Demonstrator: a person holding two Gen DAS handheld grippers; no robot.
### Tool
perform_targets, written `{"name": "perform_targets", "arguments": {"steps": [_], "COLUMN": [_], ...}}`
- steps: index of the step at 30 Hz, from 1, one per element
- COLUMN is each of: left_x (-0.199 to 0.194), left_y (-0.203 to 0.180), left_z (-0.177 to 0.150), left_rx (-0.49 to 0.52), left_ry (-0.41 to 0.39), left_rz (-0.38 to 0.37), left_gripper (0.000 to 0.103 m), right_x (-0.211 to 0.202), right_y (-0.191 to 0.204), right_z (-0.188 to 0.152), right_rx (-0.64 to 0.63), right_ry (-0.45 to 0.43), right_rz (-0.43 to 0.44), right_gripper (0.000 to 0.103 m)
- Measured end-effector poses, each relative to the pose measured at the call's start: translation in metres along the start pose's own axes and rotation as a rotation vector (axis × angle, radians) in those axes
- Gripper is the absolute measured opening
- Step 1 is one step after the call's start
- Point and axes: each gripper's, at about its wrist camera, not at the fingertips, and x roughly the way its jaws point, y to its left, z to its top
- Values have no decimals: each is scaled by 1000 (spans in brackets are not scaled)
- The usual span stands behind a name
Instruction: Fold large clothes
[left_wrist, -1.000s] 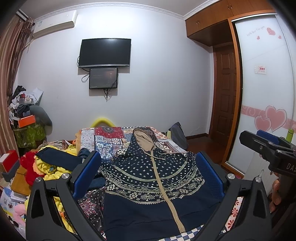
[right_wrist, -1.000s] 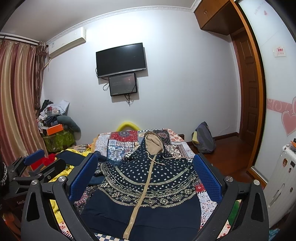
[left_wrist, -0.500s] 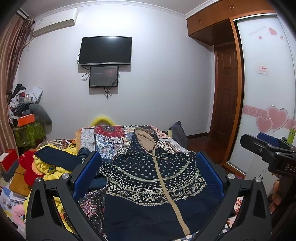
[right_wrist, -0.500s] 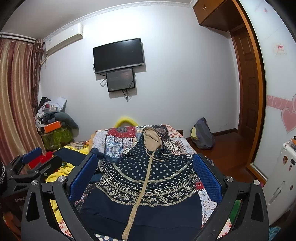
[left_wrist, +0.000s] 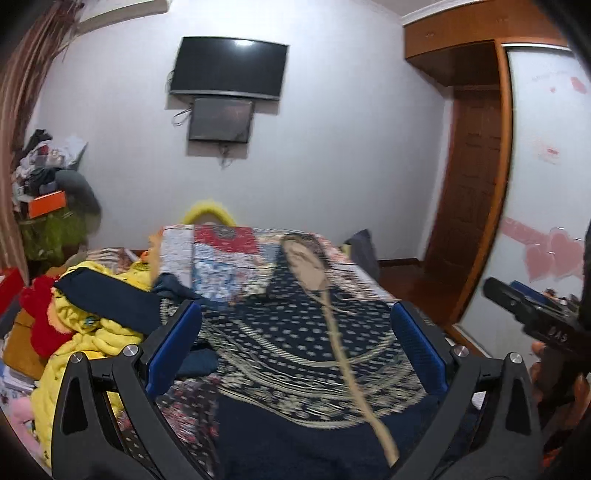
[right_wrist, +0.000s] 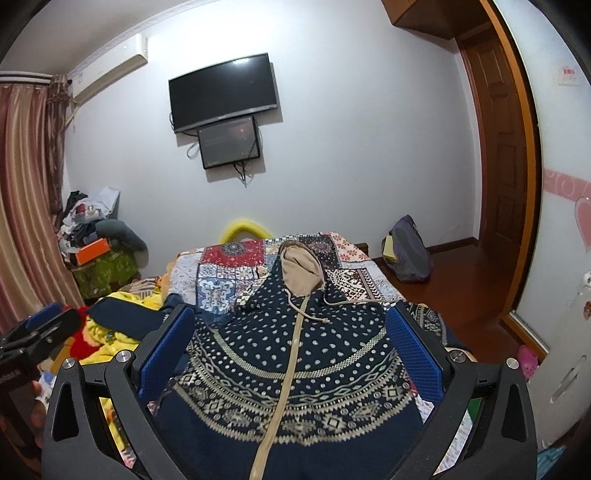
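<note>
Item: hooded zip jacket (right_wrist: 295, 369), navy with cream dots and patterned bands. Laid face up along the bed (right_wrist: 354, 280), hood (right_wrist: 299, 269) toward the far wall, tan zip band (right_wrist: 284, 373) closed down the centre; spread flat, presumably so the fold lines can be taken from the sides. Sleeves not clearly traceable; one may run off to the left.

Left tool (left_wrist: 295, 350): fingers wide apart, holding nothing, poised above the jacket's lower body. View is motion-blurred.

Right tool (right_wrist: 291, 354): fingers wide apart, empty, likewise above the jacket, framing the chest.

Bed cover: patchwork quilt (right_wrist: 229, 273), a flat base for folding.

Adjacent: heap of yellow and red clothes (left_wrist: 81, 325) on the left of the bed, apart from the jacket, likely awaiting their turn.

Status: folding judged not yet begun; no edge gripped.
</note>
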Motion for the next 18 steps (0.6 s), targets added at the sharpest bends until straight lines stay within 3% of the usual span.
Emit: {"name": "perform_targets", "arguments": {"steps": [4,11,18], "left_x": [41,103,160], "left_y": [39,135,231], "left_z": [-1,-8,-17], "left_rx": [0,-113,-209], "left_ry": [58,181,331], "left_rz": [111,159,277], "left_gripper": [103,103,103], "right_x": [38,108,178], "right_y": [-3,-5,-4], "right_z": [0,-2,-11], "right_rx": [1,-21,-41], "right_ry": [49,177,314], "right_rz": [-9,5,34], "right_gripper": [103,102,102]}}
